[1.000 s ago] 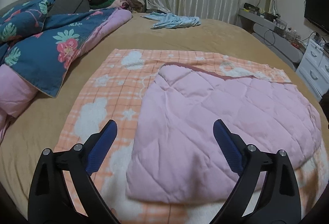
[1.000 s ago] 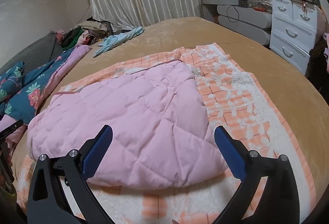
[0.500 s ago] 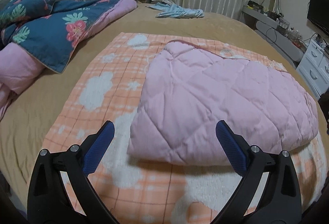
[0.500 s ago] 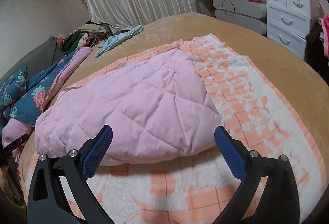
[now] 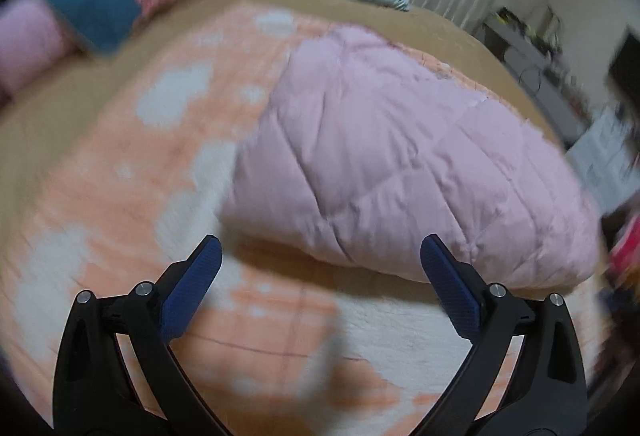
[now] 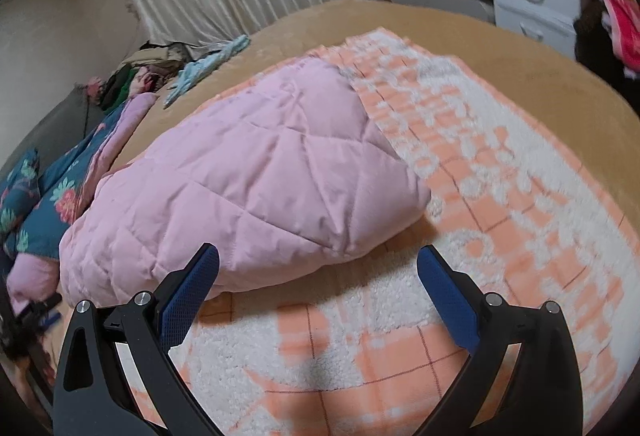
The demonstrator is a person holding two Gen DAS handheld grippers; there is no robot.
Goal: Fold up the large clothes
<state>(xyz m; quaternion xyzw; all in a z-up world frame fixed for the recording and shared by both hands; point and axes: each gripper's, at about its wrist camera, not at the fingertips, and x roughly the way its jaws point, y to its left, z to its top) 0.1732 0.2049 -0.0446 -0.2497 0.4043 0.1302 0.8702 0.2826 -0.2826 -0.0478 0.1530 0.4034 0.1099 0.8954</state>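
Tan bedding covers a wide bed (image 6: 460, 36), on which an orange-and-white blanket (image 6: 500, 204) is spread flat, and on that blanket a pink quilted garment (image 6: 256, 196) is laid, apparently already folded over into a thick pad with rounded near corners. A floral duvet (image 6: 36, 212) is heaped along the bed's far left side, well apart from the work. The left gripper (image 5: 318, 256) is held wide open and empty above the blanket, just short of the garment's (image 5: 400, 156) near edge; the right gripper (image 6: 318, 256) is likewise spread wide with nothing between its fingers, its left pad (image 6: 188, 292) near the garment's near left edge. The left view is smeared by motion, so fine detail of the hem cannot be made out there. The step in hand is judged to be the taking up of the near edge for a further fold. It is best done if each gripper is brought low to the blanket (image 5: 120, 164) and slid under one near corner, so that all the stacked layers are pinched and not the top layer alone. Care is needed that the blanket beneath is not caught with the garment. The two corners are best lifted together and carried level toward the far edge, so that the padded cloth is not skewed, and the fold is then pressed flat before release.
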